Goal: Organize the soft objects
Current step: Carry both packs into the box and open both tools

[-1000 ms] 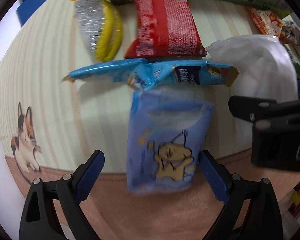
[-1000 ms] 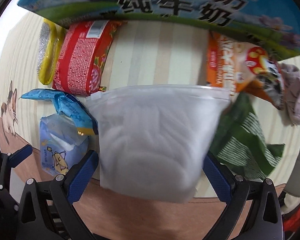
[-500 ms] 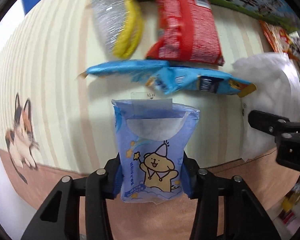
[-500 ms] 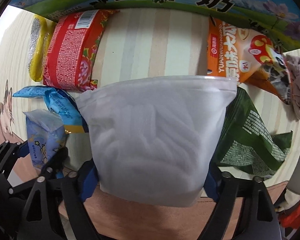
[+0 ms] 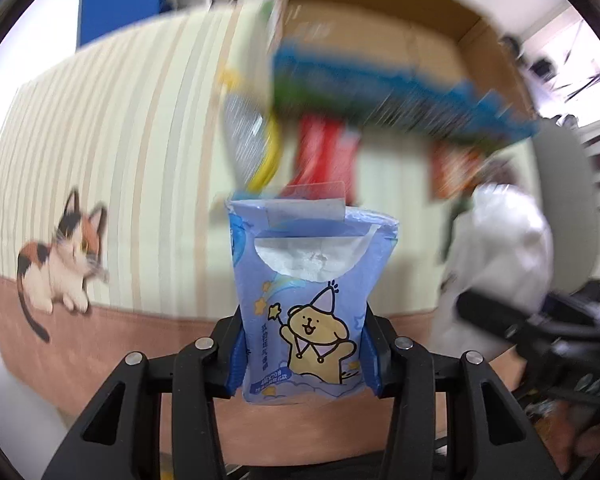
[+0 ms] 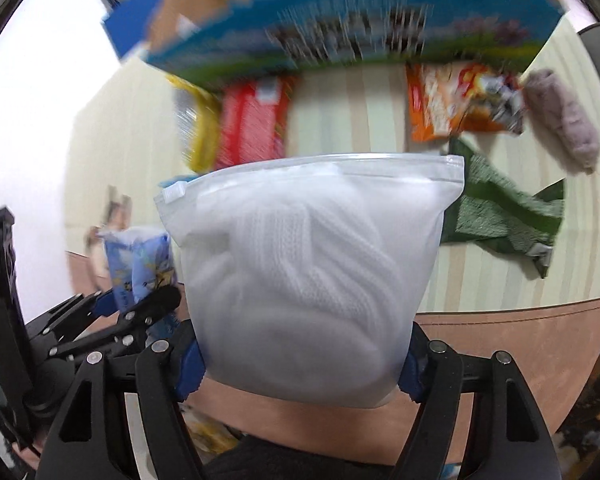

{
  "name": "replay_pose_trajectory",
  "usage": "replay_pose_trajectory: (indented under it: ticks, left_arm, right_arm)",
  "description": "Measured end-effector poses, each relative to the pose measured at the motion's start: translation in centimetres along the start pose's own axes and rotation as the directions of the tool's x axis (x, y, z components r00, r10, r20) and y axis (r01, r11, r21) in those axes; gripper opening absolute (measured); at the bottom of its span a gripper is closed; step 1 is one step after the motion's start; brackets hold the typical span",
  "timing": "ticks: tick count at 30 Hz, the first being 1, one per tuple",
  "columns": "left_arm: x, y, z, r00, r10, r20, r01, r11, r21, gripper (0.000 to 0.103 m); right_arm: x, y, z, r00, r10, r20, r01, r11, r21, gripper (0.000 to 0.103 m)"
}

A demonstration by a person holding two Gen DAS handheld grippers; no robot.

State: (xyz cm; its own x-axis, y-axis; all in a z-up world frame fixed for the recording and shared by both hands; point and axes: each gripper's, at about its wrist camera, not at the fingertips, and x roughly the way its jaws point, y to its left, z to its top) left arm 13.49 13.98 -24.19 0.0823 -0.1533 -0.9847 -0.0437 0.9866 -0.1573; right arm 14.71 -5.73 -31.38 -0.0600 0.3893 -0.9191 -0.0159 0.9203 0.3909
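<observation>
The blue tissue pack is clamped upright in the left gripper; the white zip bag is pinched in the right gripper, just closed; both are held clear of the mat, the open cardboard box straight ahead, beyond.

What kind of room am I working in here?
Probably a home or a staged household setup: a striped table mat with a cartoon cat, snack packets such as the orange one, and an open cardboard carton for sorting.
</observation>
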Motion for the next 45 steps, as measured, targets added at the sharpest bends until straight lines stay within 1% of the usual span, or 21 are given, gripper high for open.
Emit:
replay_pose_trajectory:
  ticks: [2, 4, 5, 7, 9, 12, 15, 17, 20, 25, 28, 32, 34, 36, 38, 39, 40, 41, 42, 43, 45]
  left_arm:
    - [-1.7, -2.6, 3.2, 0.998, -0.057, 0.03, 0.057, 0.998, 0.003, 0.043]
    - [-4.0, -4.7, 6.5, 0.994, -0.093, 0.055, 0.092, 0.996, 0.019, 0.043]
    - [-2.8, -6.1, 8.8, 0.993, -0.093, 0.067, 0.091, 0.995, 0.026, 0.043]
    - [-2.9, -7.9, 13.0, 0.992, -0.09, 0.092, 0.087, 0.996, 0.037, 0.043]
    - [-1.9, -8.9, 16.5, 0.992, -0.079, 0.096, 0.075, 0.996, 0.041, 0.043]
    - [-0.3, -10.3, 22.0, 0.993, -0.088, 0.073, 0.086, 0.996, 0.038, 0.043]
    - [3.8, -10.4, 27.4, 0.995, -0.093, 0.023, 0.093, 0.995, 0.024, 0.043]
    - [6.3, -10.8, 29.7, 0.995, -0.099, -0.015, 0.099, 0.995, 0.013, 0.043]
    - [10.1, -11.3, 33.0, 0.992, -0.107, -0.073, 0.107, 0.994, 0.006, 0.043]
    - [14.6, -12.2, 35.4, 0.98, -0.116, -0.164, 0.117, 0.993, -0.003, 0.043]
    - [16.2, -12.9, 36.1, 0.977, -0.1, -0.188, 0.1, 0.995, -0.005, 0.045]
    - [17.5, -12.8, 36.8, 0.977, -0.083, -0.198, 0.085, 0.996, 0.006, 0.045]
    - [17.7, -12.9, 36.9, 0.976, -0.077, -0.204, 0.082, 0.997, 0.015, 0.046]
    - [18.0, -12.9, 37.0, 0.974, -0.065, -0.218, 0.072, 0.997, 0.022, 0.048]
    - [18.1, -12.8, 36.9, 0.972, -0.051, -0.231, 0.059, 0.998, 0.026, 0.053]
    - [18.0, -12.8, 37.0, 0.972, -0.032, -0.231, 0.041, 0.999, 0.035, 0.064]
    - [17.7, -13.0, 37.2, 0.976, -0.007, -0.216, 0.018, 0.999, 0.047, 0.081]
    - [17.1, -13.1, 37.1, 0.98, 0.006, -0.197, 0.005, 0.998, 0.056, 0.087]
    - [16.5, -13.1, 37.0, 0.984, 0.015, -0.176, -0.004, 0.998, 0.064, 0.091]
    - [15.7, -13.1, 36.8, 0.988, 0.023, -0.152, -0.011, 0.997, 0.075, 0.091]
    - [14.2, -13.0, 36.4, 0.991, 0.034, -0.126, -0.025, 0.997, 0.079, 0.095]
  right_arm:
    - [-3.0, 0.1, 0.1, 0.999, 0.021, 0.043, -0.021, 1.0, 0.0, 0.077]
    - [-7.2, -0.9, 1.7, 0.996, 0.039, 0.086, -0.039, 0.999, 0.001, 0.077]
    - [-9.1, -1.2, 2.2, 0.993, 0.049, 0.108, -0.049, 0.999, -0.004, 0.077]
    - [-11.9, -1.6, 3.9, 0.988, 0.051, 0.145, -0.049, 0.999, -0.018, 0.077]
    - [-13.9, -2.0, 7.0, 0.983, 0.016, 0.181, -0.008, 0.999, -0.043, 0.077]
    - [-13.5, -2.4, 12.8, 0.979, -0.057, 0.196, 0.069, 0.996, -0.059, 0.077]
    - [-12.4, -4.3, 18.2, 0.981, -0.092, 0.169, 0.103, 0.993, -0.056, 0.077]
    - [-10.8, -5.0, 21.1, 0.981, -0.125, 0.149, 0.136, 0.989, -0.062, 0.077]
    - [-7.6, -5.5, 25.4, 0.982, -0.143, 0.12, 0.151, 0.987, -0.06, 0.077]
    - [-3.4, -6.8, 30.4, 0.981, -0.174, 0.086, 0.178, 0.983, -0.039, 0.077]
    - [-1.6, -7.3, 32.6, 0.982, -0.183, 0.049, 0.185, 0.982, -0.034, 0.077]
    - [0.2, -7.9, 33.5, 0.98, -0.199, 0.025, 0.2, 0.979, -0.031, 0.077]
    - [1.4, -8.2, 35.4, 0.977, -0.211, 0.019, 0.211, 0.977, -0.027, 0.077]
    - [1.8, -8.0, 35.4, 0.973, -0.23, 0.015, 0.23, 0.973, -0.032, 0.078]
    - [1.9, -7.9, 35.6, 0.971, -0.238, 0.019, 0.239, 0.971, -0.027, 0.079]
    - [2.4, -7.9, 36.2, 0.968, -0.249, 0.019, 0.249, 0.968, -0.023, 0.08]
    - [2.5, -7.7, 36.1, 0.966, -0.259, 0.016, 0.259, 0.966, -0.022, 0.081]
    - [2.3, -7.7, 36.0, 0.964, -0.266, 0.01, 0.266, 0.964, -0.022, 0.082]
    - [2.0, -7.6, 35.7, 0.962, -0.272, 0.01, 0.272, 0.962, -0.02, 0.085]
    - [2.2, -7.8, 36.0, 0.96, -0.278, 0.017, 0.278, 0.96, -0.019, 0.091]
    - [1.1, -7.3, 35.2, 0.954, -0.292, 0.06, 0.294, 0.956, -0.021, 0.099]
